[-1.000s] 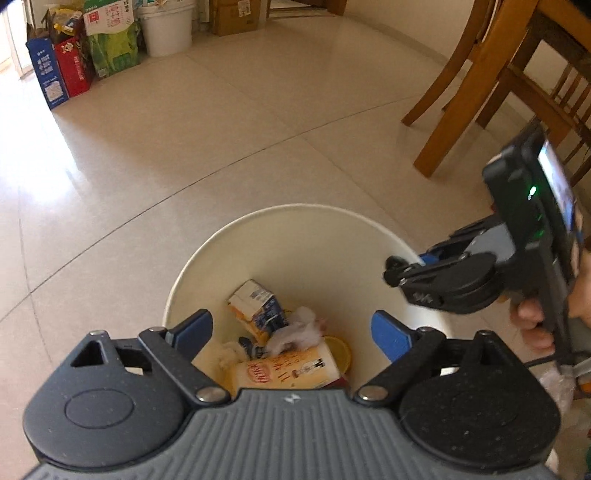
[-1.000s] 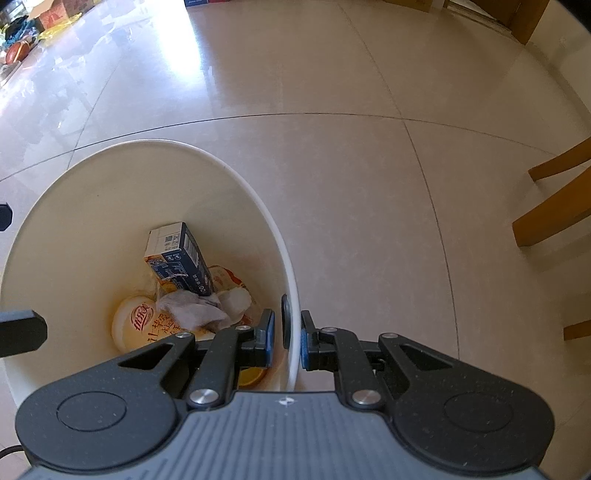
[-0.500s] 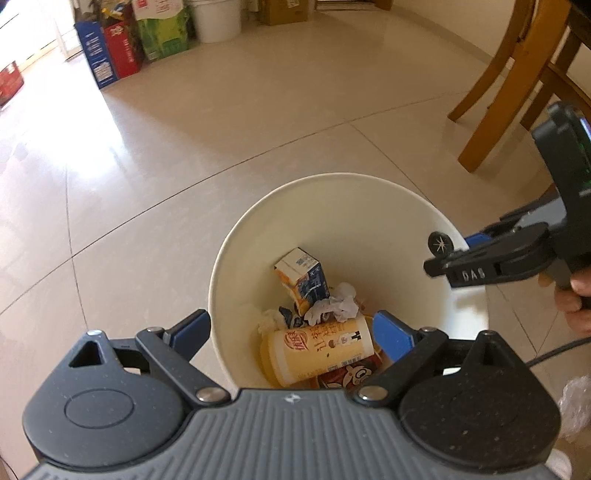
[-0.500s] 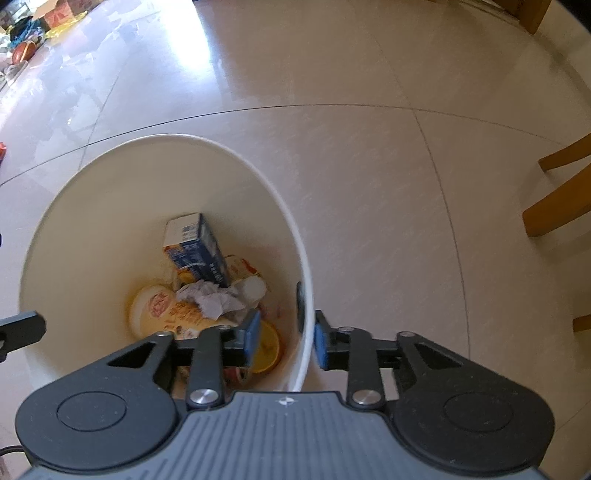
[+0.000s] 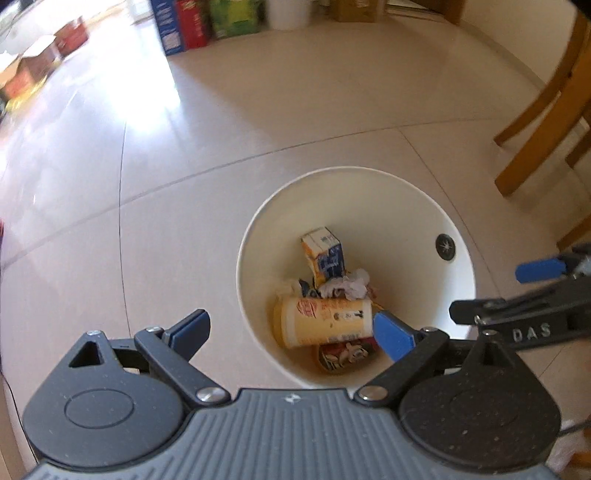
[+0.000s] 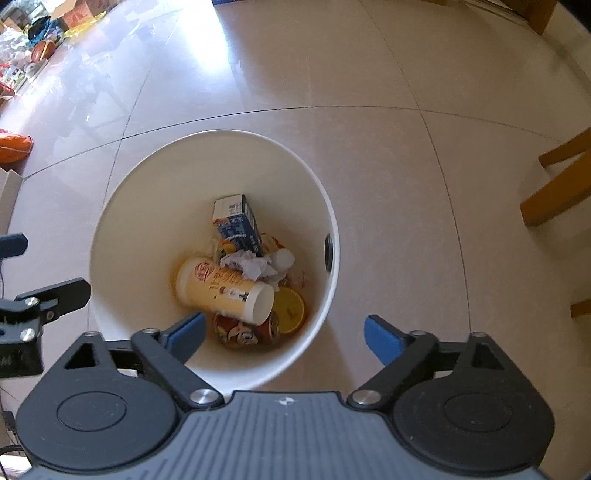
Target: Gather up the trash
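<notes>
I see glossy beige floor tiles (image 6: 369,147), wooden chair legs (image 5: 535,122) right, boxes (image 5: 192,22) far off. White bin (image 6: 122,206) holds the trash (image 6: 225,286) — my left gripper (image 5: 291,332) wide, right gripper (image 6: 284,332) opening — both jaws empty.

"DAS" in pale letters on the right gripper (image 5: 532,291) arm, right edge of left wrist view. Cup (image 5: 325,321) and carton (image 5: 327,256) print in the bin too blurred to read.

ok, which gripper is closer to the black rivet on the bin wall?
Right. The right gripper, jaws opening with nothing between them, straddles the bin rim on the side with the rivet. The left gripper is at the opposite side, open and empty.
</notes>
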Tool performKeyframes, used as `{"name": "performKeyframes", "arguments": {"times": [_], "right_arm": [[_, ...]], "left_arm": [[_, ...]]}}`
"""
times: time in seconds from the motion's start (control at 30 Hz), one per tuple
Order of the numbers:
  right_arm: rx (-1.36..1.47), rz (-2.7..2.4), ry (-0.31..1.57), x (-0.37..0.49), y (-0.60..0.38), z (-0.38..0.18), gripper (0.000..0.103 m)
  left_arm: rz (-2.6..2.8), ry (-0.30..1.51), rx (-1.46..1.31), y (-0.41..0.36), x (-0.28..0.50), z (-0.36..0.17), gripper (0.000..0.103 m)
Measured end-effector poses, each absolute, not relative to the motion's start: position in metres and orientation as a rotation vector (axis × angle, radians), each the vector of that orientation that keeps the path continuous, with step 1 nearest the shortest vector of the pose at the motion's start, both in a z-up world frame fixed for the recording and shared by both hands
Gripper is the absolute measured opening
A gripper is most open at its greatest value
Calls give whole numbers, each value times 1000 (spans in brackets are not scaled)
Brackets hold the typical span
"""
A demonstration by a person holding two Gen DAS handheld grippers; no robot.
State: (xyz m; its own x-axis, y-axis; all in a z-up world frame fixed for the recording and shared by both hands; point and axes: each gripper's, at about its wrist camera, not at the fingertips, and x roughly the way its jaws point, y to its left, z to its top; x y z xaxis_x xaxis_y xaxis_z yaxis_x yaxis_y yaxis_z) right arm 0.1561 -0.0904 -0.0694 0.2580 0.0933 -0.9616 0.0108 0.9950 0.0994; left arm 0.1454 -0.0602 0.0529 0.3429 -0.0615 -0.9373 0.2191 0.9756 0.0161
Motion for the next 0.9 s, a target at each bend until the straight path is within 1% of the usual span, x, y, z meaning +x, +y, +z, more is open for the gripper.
{"name": "performKeyframes", "arguments": {"times": [0.13, 0.27, 0.43, 0.53, 0.7, 0.9], "right_arm": [[104, 61, 1306, 135, -91, -55, 100], [156, 37, 1285, 115, -93, -42, 103], [212, -5, 1251, 94, -94, -33, 103], [192, -42, 1252, 84, -92, -34, 103], [158, -69, 1257, 74, -85, -30, 103], [154, -104, 1251, 72, -77, -26, 103]], "left_arm": [[-95, 1218, 116, -56, 126, 59, 95], [-37, 1231, 140, -54, 110, 62, 96], [-24, 1248, 101, -48, 97, 69, 96], [-2, 1230, 96, -46, 91, 68, 100], [-18, 1261, 72, -45, 89, 60, 100], [0, 1250, 87, -45, 85, 67, 100]]}}
